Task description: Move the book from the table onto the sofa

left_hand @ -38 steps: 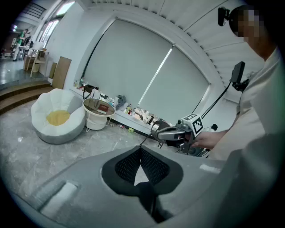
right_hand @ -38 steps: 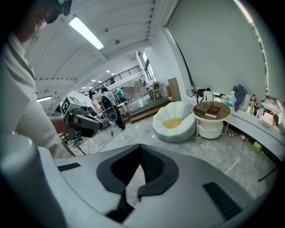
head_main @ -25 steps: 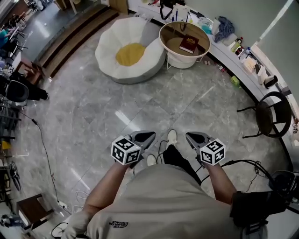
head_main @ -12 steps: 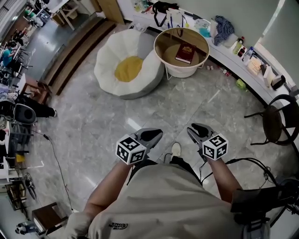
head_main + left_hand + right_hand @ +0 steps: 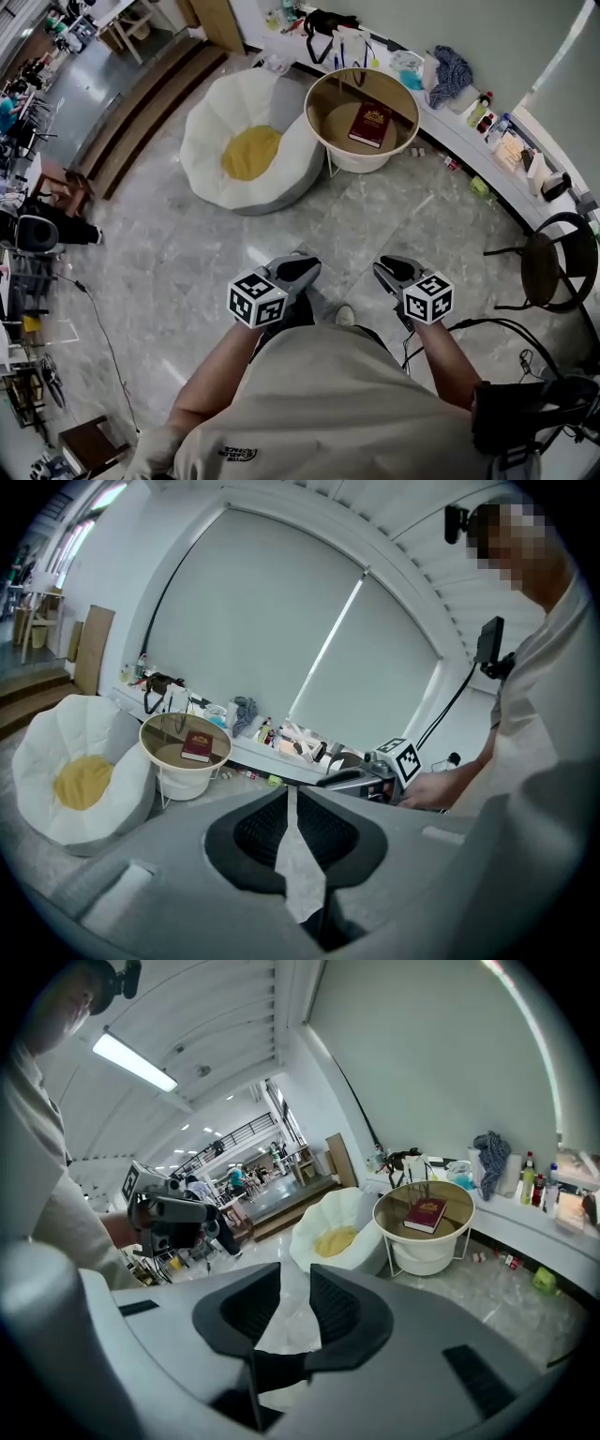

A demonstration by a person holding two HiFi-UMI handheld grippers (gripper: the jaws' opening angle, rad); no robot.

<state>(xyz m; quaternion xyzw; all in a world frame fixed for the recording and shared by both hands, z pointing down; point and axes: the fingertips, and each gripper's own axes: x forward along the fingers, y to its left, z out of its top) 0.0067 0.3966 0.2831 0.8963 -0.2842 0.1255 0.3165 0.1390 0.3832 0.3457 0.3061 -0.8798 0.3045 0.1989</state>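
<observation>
A dark red book (image 5: 370, 124) lies on the round glass-topped table (image 5: 319, 94) with a white base, far ahead across the floor. Left of the table sits the sofa (image 5: 248, 150), a white flower-shaped beanbag with a yellow centre. My left gripper (image 5: 298, 269) is held at waist height, shut and empty. My right gripper (image 5: 388, 270) hangs beside it, its jaws parted and closing with nothing between them. The left gripper view shows the book (image 5: 196, 746), the sofa (image 5: 80, 780) and the closed left gripper (image 5: 292, 791). In the right gripper view, the book (image 5: 426, 1214) lies beyond the gapped right gripper (image 5: 295, 1274).
A curved white counter (image 5: 469, 127) crowded with bottles, a bag and a cloth runs behind the table. A black round stool (image 5: 548, 267) stands at the right. Wooden steps (image 5: 141, 103) rise at the left. Cables (image 5: 89, 309) trail over the grey marble floor.
The person has walked forward, so the table, book and sofa sit nearer in the head view. Both grippers came along at the same height.
</observation>
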